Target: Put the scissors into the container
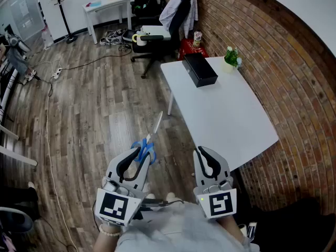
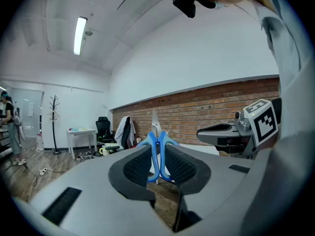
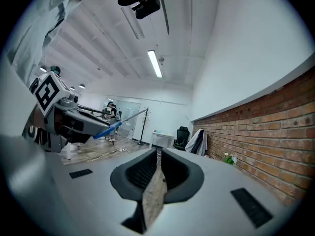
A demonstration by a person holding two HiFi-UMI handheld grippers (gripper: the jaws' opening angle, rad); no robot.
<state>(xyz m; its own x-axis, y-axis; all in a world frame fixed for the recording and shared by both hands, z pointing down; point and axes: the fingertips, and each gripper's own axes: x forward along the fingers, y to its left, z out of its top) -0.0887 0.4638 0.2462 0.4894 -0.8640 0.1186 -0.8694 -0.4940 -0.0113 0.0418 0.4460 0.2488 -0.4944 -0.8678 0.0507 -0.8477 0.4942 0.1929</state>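
Head view: the scissors are held by their blue handles between the jaws of the left gripper. They are low in the frame, over the wooden floor, with the blades pointed ahead towards the near corner of the white counter. In the left gripper view both handle loops are seen clamped between the ribbed pads, with the blades standing up beyond them. The right gripper is held just beside the left one, its jaws drawn together with nothing between them. The black container is set at the counter's far end, well apart from the scissors and near a small potted plant.
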